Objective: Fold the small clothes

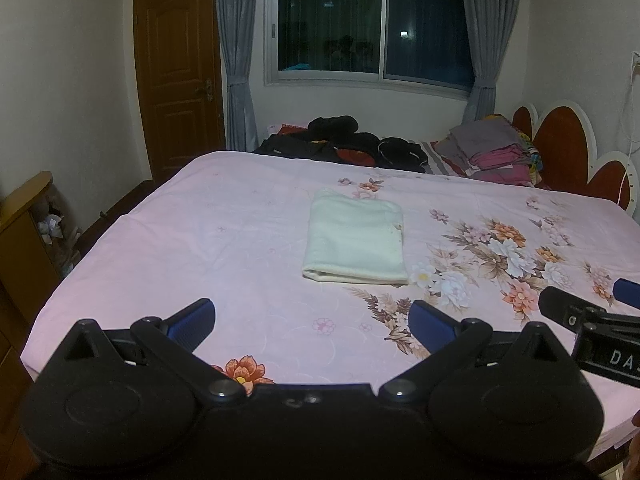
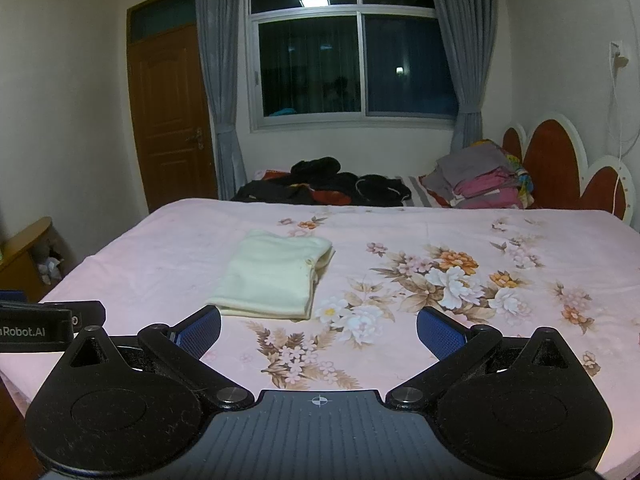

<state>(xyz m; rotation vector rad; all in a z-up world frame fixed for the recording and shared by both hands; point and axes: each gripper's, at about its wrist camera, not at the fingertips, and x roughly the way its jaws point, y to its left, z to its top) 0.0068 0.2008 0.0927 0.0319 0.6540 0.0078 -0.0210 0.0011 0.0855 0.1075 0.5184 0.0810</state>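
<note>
dark clothes (image 1: 344, 140) far back on bed (image 1: 160, 240) | folded cream garment (image 1: 354, 238) ahead – beyond both grippers | left gripper (image 1: 312, 320), right gripper (image 2: 319, 330) – fingers spread, empty

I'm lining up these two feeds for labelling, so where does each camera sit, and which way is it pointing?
Left wrist: rides on the left gripper, looking forward over the pink bed sheet at the folded cream cloth and the window; its open blue fingers show, with the right gripper at the right edge.
Right wrist: rides on the right gripper, facing the same way; its open fingers show, with the left gripper at the left edge.
Shared: cloth, sheet, window, door, dark clothes.
</note>
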